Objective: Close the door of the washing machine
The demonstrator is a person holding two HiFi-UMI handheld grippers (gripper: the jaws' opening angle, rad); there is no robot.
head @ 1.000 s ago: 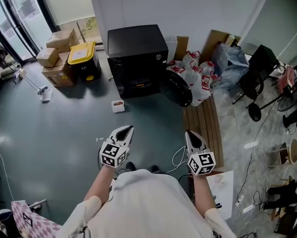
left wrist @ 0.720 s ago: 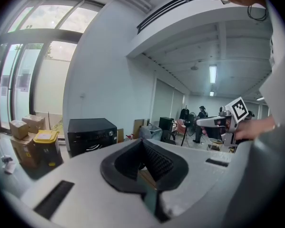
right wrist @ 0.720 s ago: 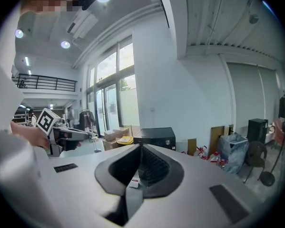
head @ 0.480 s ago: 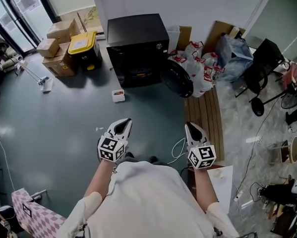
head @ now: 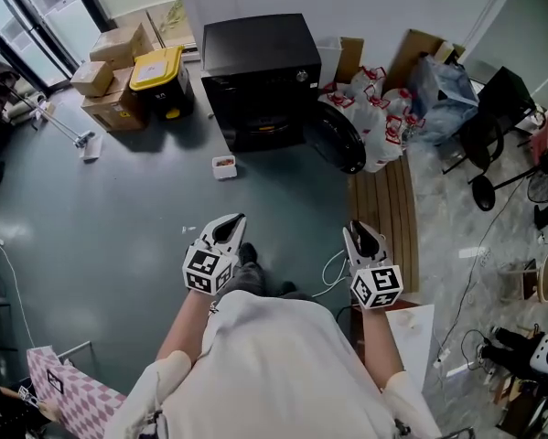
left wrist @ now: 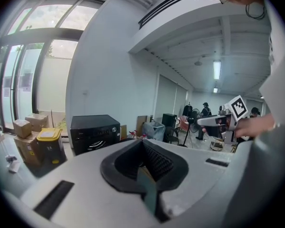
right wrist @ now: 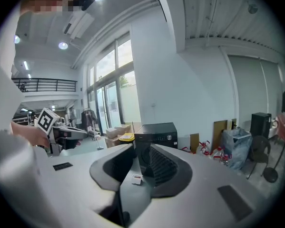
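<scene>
The right gripper's (head: 359, 232) empty fingers have just been spreading, the left gripper's (head: 231, 226) look pressed together, readying for the washer's (head: 263, 67) open door (head: 336, 138), well apart at twelve o'clock.

Your torso (head: 274, 364) hides most of your legs (head: 255, 280); the washing machine (head: 260, 62) opening and the small tub (head: 223, 166) contents are too small to tell.

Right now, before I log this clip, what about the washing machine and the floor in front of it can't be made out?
- Drum of the washing machine: head view, steep angle from above; its opening is only a dark band, contents unseen.
- Latch and hinge of the open door: head view, too small, black on black.
- Contents of the small container on the floor: too small in every view.
</scene>
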